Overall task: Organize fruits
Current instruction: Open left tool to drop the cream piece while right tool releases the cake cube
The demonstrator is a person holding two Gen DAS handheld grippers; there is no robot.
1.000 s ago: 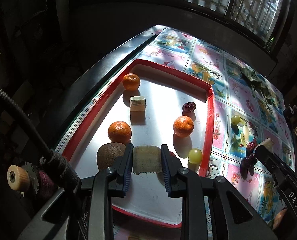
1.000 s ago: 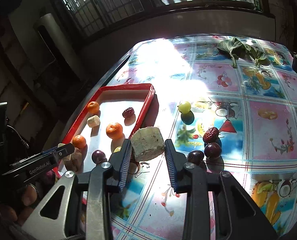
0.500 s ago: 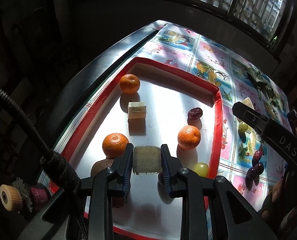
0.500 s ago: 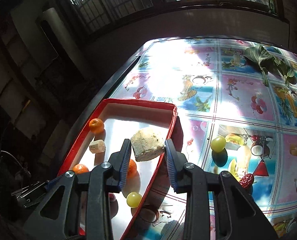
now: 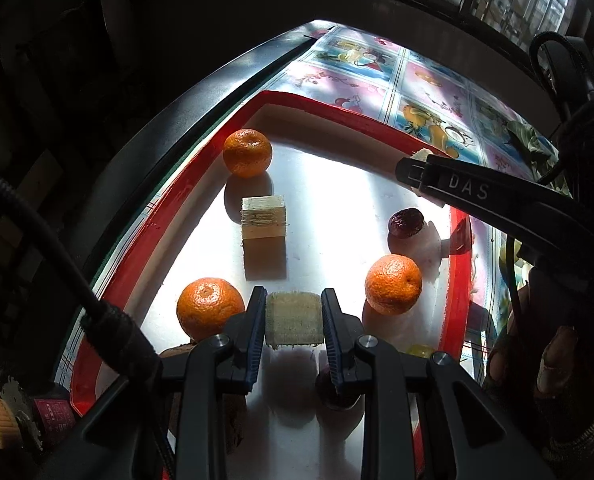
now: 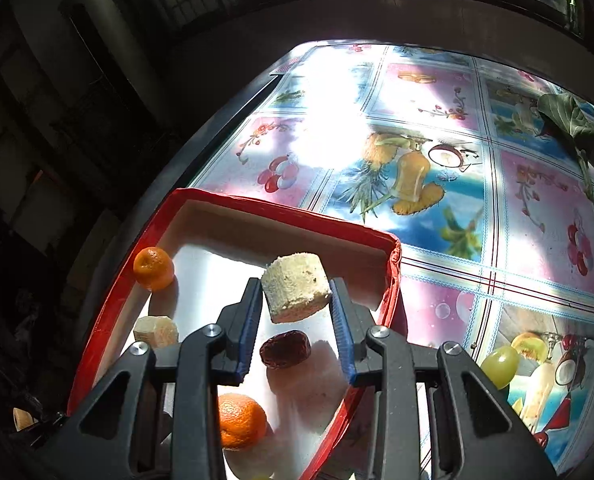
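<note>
A red tray (image 5: 459,288) (image 6: 393,264) with a white floor holds three oranges (image 5: 247,153) (image 5: 210,307) (image 5: 393,284), a pale cut block (image 5: 263,217) and a dark red date (image 5: 406,222) (image 6: 285,349). My left gripper (image 5: 293,322) is shut on a pale fibrous chunk (image 5: 293,324) just above the tray's near part. My right gripper (image 6: 297,300) is shut on a second pale chunk (image 6: 295,287), held above the tray's far right part; its arm (image 5: 497,208) crosses the left wrist view.
A fruit-patterned tablecloth (image 6: 437,168) covers the table right of the tray. A green grape (image 6: 500,366) lies on it and green leaves (image 6: 569,120) lie at the far right. The table's dark edge (image 5: 201,104) runs left of the tray.
My right gripper has carried its chunk left, from over the tray's right side to over the tray's far part. My left gripper has moved forward over the tray with its chunk.
</note>
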